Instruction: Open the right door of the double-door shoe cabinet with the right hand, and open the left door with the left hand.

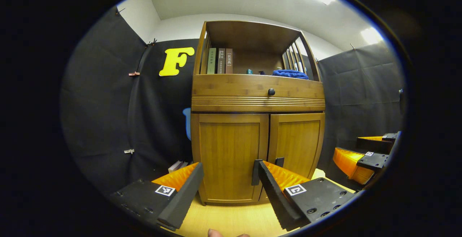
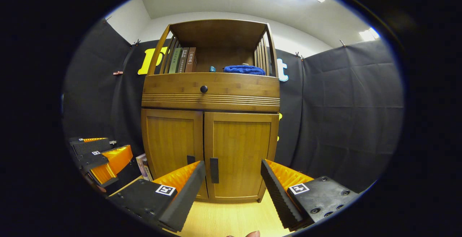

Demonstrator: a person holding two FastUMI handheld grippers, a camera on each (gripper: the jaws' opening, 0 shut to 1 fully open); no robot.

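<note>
Both doors of the shoe cabinet are sitting closed at 12 o'clock, the left gripper hanging wide before the left door, the right gripper gaping wide before the right door, its handle at 11 o'clock, untouched.

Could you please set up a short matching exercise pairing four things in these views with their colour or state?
Things:
1. blue towel
2. books
3. right door
4. right hand-held gripper

States:
A. closed
B. open, holding nothing
C. standing upright at the shelf's left
D. lying folded at the shelf's right

Pairs: 1-D, 2-C, 3-A, 4-B
</note>
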